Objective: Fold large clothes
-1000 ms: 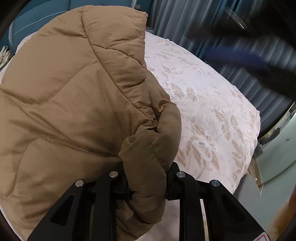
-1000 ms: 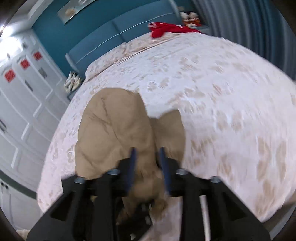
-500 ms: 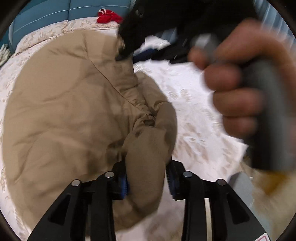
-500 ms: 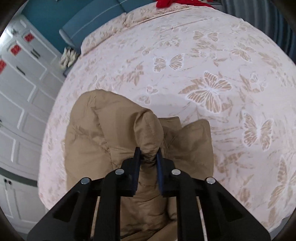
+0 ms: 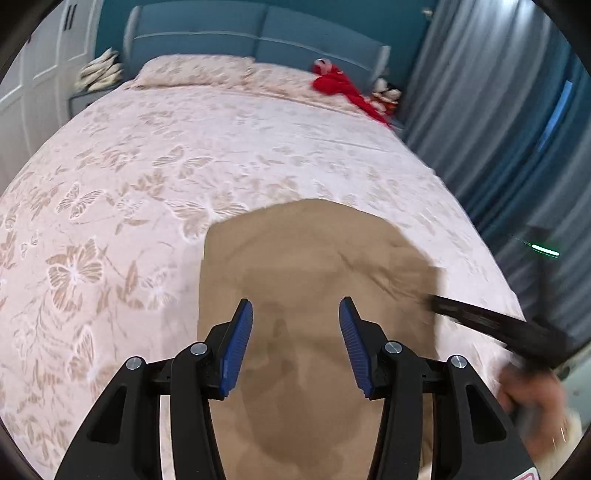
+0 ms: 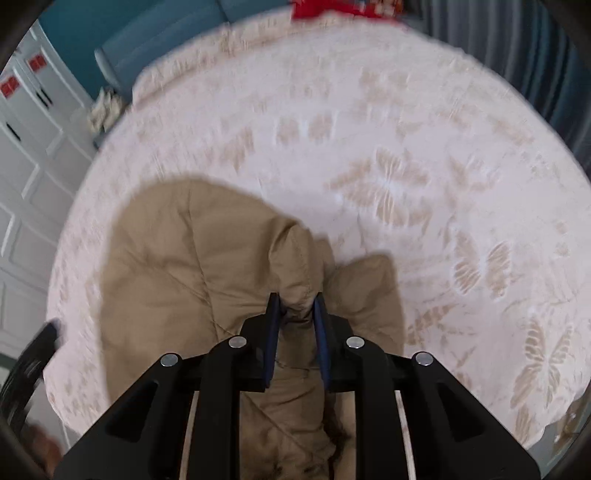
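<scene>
A tan quilted jacket (image 5: 306, 251) lies bunched on the near part of the bed. My left gripper (image 5: 295, 314) hovers above it. Its jaws are opening, and the blue pads (image 5: 236, 339) stand apart with nothing pinched between them. My right gripper (image 6: 295, 306) pinches a raised fold of the jacket (image 6: 291, 266) between its pads, though its jaws are easing slightly wider. In the left wrist view the right gripper (image 5: 480, 321) shows as a blurred black bar at the jacket's right edge, with a hand (image 5: 532, 398) behind it.
The bed cover (image 5: 147, 166) is pale with a butterfly print. A red garment (image 5: 340, 85) and pillows (image 5: 192, 70) lie by the blue headboard (image 5: 258, 33). Grey-blue curtains (image 5: 498, 110) hang at the right, and white cupboard doors (image 6: 26, 155) stand at the left.
My left gripper let go of the jacket fold, opened, and rose back from it. My right gripper came down over the jacket and closed on a raised fold.
</scene>
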Action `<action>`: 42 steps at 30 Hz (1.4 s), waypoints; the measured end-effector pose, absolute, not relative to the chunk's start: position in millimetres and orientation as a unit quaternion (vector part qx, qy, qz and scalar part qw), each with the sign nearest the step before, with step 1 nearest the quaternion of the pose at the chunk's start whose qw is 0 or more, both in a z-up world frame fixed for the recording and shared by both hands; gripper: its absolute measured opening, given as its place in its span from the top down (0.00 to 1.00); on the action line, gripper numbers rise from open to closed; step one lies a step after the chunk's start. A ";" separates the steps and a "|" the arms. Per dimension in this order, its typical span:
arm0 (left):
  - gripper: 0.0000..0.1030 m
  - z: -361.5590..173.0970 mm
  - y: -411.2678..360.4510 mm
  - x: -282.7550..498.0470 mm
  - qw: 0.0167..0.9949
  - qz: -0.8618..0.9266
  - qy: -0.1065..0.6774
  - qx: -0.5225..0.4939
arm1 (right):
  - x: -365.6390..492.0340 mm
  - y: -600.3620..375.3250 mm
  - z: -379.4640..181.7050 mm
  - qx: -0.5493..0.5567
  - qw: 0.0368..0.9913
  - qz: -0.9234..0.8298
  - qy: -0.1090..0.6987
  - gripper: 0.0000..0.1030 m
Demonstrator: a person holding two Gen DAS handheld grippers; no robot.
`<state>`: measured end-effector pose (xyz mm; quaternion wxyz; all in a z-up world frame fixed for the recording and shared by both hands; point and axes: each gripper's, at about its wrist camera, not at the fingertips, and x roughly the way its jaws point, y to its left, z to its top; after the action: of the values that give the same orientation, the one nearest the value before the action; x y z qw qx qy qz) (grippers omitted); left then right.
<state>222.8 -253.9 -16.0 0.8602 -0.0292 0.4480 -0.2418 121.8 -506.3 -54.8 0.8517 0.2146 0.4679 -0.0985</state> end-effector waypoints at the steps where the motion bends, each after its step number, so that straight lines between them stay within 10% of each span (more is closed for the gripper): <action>1: 0.54 -18.0 -256.5 232.0 0.857 -0.241 0.454 -0.036 | 111.0 -501.5 -34.7 0.207 0.868 -0.111 0.438 0.82; 42: 0.29 -132.7 -328.8 254.7 0.891 -0.139 0.422 0.094 | 156.9 -481.2 -179.0 0.207 0.868 -0.108 0.439 0.88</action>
<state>254.7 -328.8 -132.7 0.8907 0.0938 0.4223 -0.1394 156.9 -481.2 -179.0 0.8676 0.2067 0.4390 -0.1085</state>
